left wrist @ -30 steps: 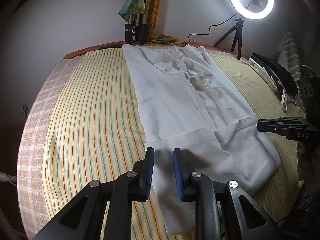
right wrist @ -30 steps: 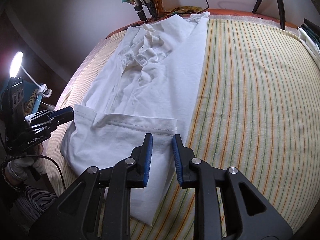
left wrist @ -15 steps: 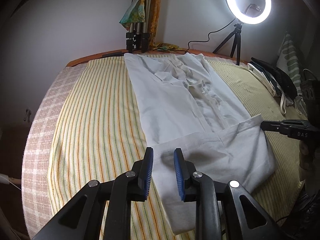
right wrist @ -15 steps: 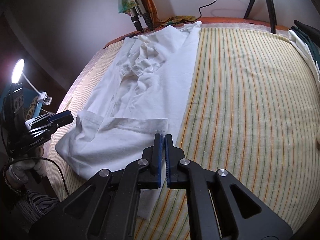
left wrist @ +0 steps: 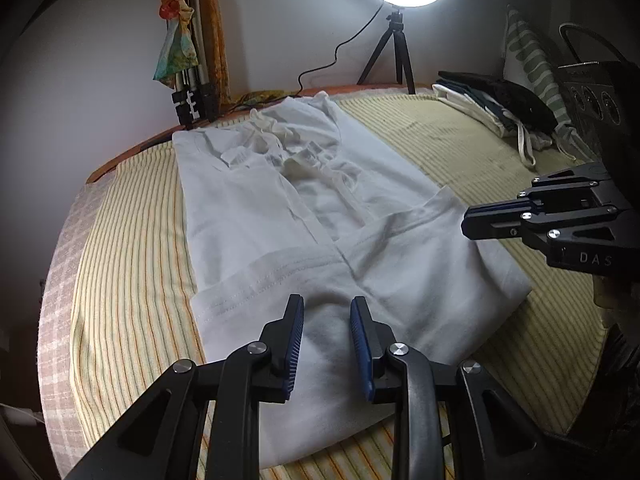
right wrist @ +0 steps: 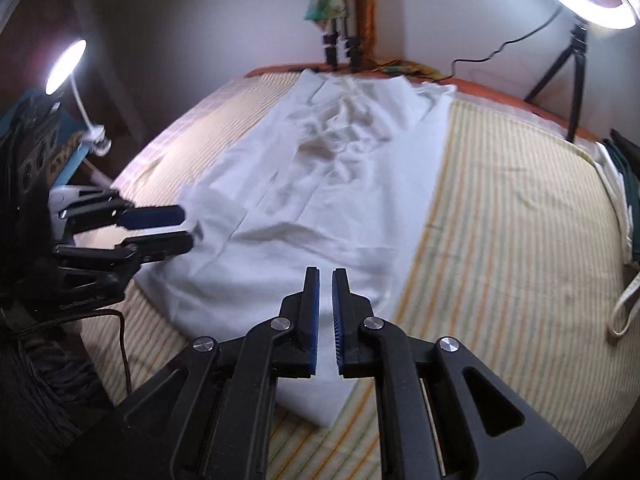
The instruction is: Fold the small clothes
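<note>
White shirt (left wrist: 304, 208) lies flat on the striped bed cover (left wrist: 132, 248), long axis running straight away from both cameras toward the far wall. Collar end is far, crumpled; the near end is already folded back on itself, hem seam lying crosswise over the body.

Left hand-held gripper (left wrist: 326, 336): released, with a clear gap between the blue pads. It hovers over the near folded band, roughly on the shirt's centre line in its own view. In the right wrist view the same gripper (right wrist: 160, 228) sits at the shirt's left edge, and a corner of cloth appears to touch its lower finger. Frame is blurred there, so cannot tell whether cloth sits between the pads.

Right hand-held gripper (right wrist: 326, 312): pads nearly together with a narrow slit between them, nothing gripped. It sits over the near right part of the fold; seen from the left wrist view (left wrist: 476, 222) it is just beside the shirt's right edge, level with the hem seam.

Key relation: the two grippers flank the shirt across its short axis, one per long edge, with the hem seam between them. Unfolded length lies ahead of both. Judgement: the next fold runs along the long axis, away from the person, and both sides must travel evenly or the band skews. Neither arm is clearly nearer.
</note>
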Demonstrator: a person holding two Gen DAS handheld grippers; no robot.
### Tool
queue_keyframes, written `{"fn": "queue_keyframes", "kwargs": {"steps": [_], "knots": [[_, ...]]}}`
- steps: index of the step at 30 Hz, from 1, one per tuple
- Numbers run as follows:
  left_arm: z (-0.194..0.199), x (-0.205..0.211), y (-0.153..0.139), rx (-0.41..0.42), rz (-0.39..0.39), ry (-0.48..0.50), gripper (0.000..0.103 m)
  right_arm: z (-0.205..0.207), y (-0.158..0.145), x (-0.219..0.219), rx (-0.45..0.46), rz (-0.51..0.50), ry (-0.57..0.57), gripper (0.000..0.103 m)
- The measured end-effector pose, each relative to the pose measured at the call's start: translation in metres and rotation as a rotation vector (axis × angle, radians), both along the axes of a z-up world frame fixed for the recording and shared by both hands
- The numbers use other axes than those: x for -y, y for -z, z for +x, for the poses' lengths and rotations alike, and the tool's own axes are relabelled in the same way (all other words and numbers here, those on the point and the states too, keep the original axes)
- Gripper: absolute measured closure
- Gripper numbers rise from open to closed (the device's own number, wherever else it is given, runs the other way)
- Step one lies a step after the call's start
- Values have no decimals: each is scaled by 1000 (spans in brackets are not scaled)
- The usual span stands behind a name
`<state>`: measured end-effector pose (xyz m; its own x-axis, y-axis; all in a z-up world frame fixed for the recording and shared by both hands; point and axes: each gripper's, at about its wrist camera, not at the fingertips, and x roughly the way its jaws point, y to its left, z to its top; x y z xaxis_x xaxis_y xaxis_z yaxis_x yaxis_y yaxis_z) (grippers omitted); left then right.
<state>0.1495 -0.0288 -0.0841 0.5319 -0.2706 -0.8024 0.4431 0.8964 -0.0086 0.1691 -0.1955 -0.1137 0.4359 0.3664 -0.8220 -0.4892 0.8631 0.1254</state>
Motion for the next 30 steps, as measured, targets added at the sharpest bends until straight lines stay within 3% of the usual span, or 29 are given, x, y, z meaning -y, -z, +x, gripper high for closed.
{"fn": "queue_keyframes", "kwargs": {"steps": [3, 7, 14, 18, 22, 27, 29, 30], "knots": [[1, -5, 13, -8, 41, -11, 76, 2, 16, 3, -54, -40, 15, 96], [6, -25, 15, 1, 34, -44, 66, 8, 20, 21, -107, 13, 50, 99], [23, -60, 4, 50, 69, -168, 68, 8, 9, 28, -115, 0, 65, 99], [33, -80, -8, 64, 28, -228, 68, 10, -7, 38, -89, 53, 97, 94], [34, -81, -20, 63, -55, -208, 68, 16, -21, 42, -78, 149, 90, 93], [44, -70, -22, 51, -62, -177, 68, 24, -28, 33, -58, 134, 73, 92], [54, -74, -22, 28, -102, -186, 65, 30, -32, 33, -48, 142, 78, 80], [60, -77, -22, 17, -126, -192, 63, 35, -33, 35, -41, 152, 79, 67]]}}
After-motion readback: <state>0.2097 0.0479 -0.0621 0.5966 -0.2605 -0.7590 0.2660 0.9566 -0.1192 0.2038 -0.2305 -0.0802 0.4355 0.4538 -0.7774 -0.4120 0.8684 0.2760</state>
